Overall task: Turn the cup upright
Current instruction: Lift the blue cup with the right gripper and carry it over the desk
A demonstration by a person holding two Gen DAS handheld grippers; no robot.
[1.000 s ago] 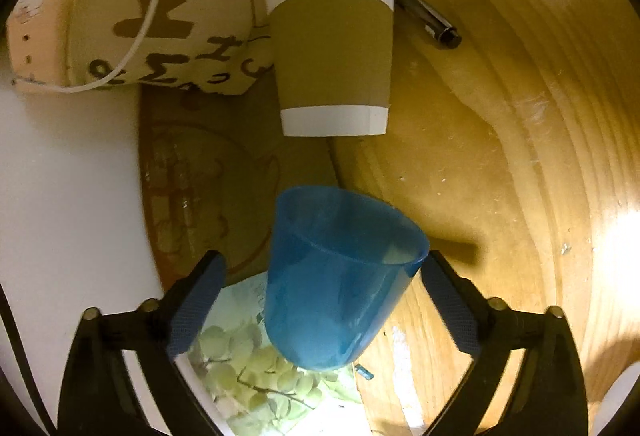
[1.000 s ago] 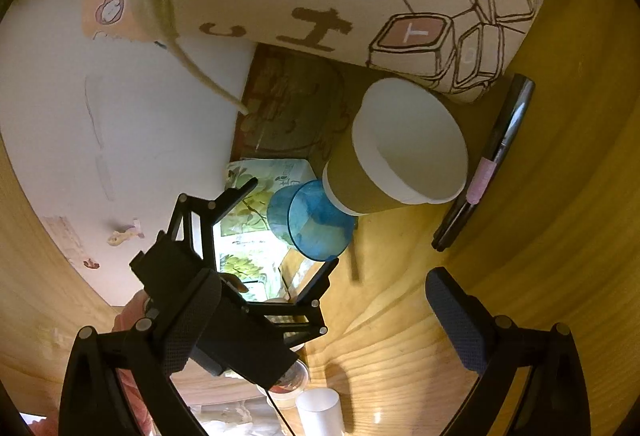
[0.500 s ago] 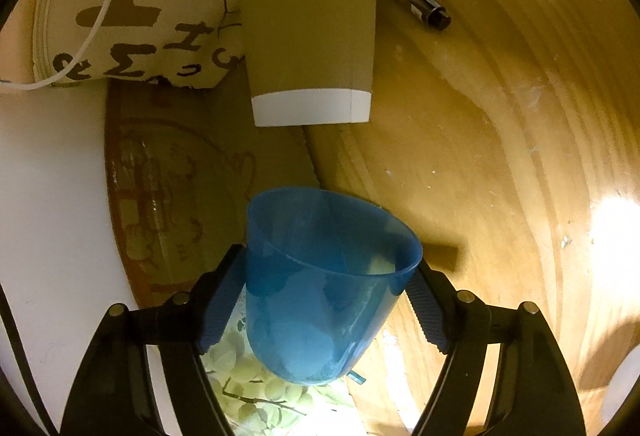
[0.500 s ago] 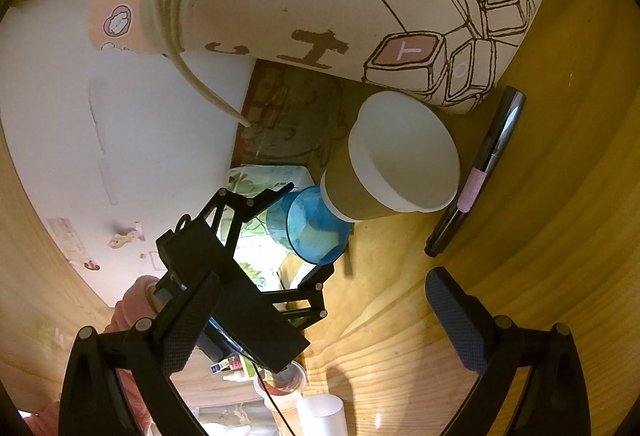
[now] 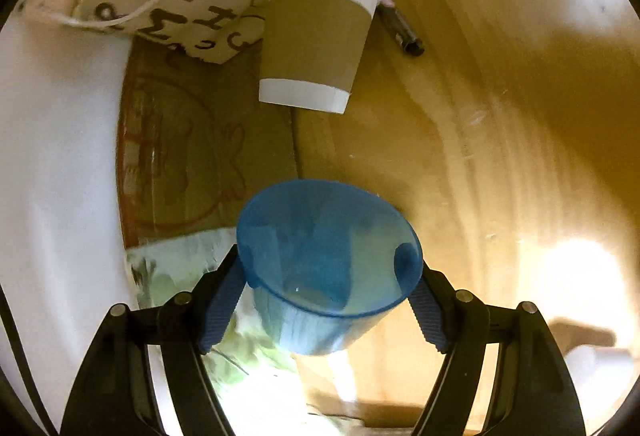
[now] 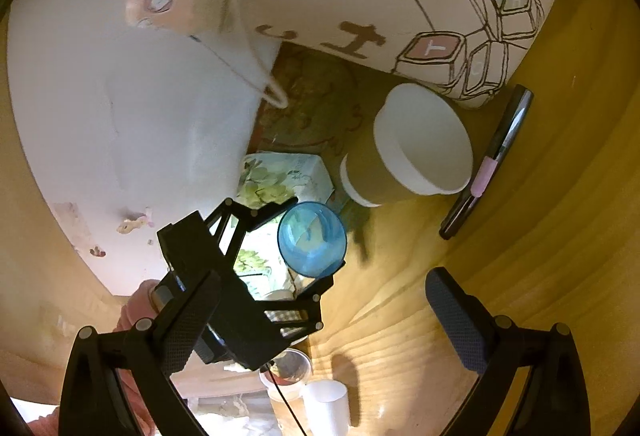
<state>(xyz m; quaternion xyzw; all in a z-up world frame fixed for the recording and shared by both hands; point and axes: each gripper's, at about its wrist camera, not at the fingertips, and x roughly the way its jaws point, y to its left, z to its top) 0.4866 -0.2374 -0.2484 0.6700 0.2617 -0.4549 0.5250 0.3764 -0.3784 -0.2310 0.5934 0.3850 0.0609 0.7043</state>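
Both left gripper [image 5: 330, 302] pads pinch my blue plastic cup [image 5: 328, 268]; thin wall may slip mid-turn. Right gripper [image 6: 320, 320] gapes, holding nothing.

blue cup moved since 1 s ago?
Yes. In the right wrist view the blue cup sat against the paper cup; now it is apart and tilted, clamped in the left hand-held gripper.

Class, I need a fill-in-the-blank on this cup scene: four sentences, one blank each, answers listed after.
1. The left claw is shut on the translucent ____ cup.
2. The right claw stands ____, holding nothing.
3. The paper cup wears a ____ sleeve.
4. Beside the paper cup, a ____ lies on the wooden table.

Missing words: blue; open; brown; pen
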